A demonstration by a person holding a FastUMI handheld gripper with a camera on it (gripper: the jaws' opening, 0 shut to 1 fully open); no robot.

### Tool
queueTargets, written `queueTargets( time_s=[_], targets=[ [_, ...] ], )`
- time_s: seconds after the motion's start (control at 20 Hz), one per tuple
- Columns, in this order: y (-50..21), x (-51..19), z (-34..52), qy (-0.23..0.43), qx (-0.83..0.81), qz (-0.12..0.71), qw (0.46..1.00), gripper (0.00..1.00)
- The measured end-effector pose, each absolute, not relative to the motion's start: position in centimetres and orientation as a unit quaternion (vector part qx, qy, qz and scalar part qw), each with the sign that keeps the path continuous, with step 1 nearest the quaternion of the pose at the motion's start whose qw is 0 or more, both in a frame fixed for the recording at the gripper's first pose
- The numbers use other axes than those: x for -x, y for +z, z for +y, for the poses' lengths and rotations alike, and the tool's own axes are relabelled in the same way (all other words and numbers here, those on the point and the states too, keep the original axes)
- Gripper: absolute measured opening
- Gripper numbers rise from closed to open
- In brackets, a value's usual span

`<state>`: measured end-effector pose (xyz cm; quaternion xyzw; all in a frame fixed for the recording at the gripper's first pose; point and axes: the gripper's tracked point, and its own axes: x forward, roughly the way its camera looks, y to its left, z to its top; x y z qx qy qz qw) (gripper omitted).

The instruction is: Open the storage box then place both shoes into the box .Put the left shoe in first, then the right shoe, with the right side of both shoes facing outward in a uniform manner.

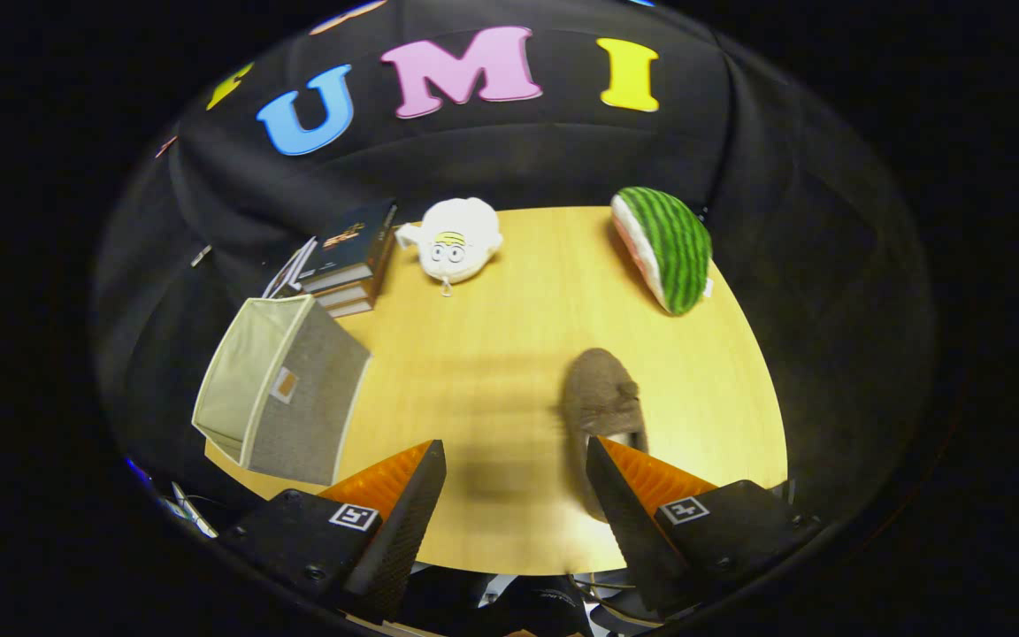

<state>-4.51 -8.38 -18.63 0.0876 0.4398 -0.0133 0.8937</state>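
Storage box [284, 402] open beside books [352, 258], brown shoe [602, 402] by one finger — gripper [517, 478] wide, empty, plush toys beyond.

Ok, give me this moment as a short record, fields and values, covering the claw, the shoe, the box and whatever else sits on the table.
claw: claw open, fingers spread wide, holding nothing
shoe: brown fuzzy shoe on the table, heel end at the right finger, toe pointing away
box: fabric storage box at the table's left edge, beyond the left finger, open top facing left
books: stack of books behind the box
toys: white plush toy beside the books; watermelon plush at the far right
surface: round wooden table
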Motion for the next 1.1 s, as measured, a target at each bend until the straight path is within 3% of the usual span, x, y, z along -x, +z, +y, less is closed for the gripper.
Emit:
queueTargets(
  time_s=[0.5, 0.95, 1.05, 1.1],
  targets=[
    [-29.4, 3.7, -18.7, -0.009, -0.036, 0.507, 0.861, 0.99],
    [-34.0, 0.5, -18.6, 0.008, -0.024, 0.530, 0.848, 0.98],
    [-34.4, 0.2, -17.7, 0.010, -0.043, 0.534, 0.844, 0.82],
    [-34.4, 0.0, -17.4, 0.010, -0.054, 0.534, 0.844, 0.68]
  ],
)
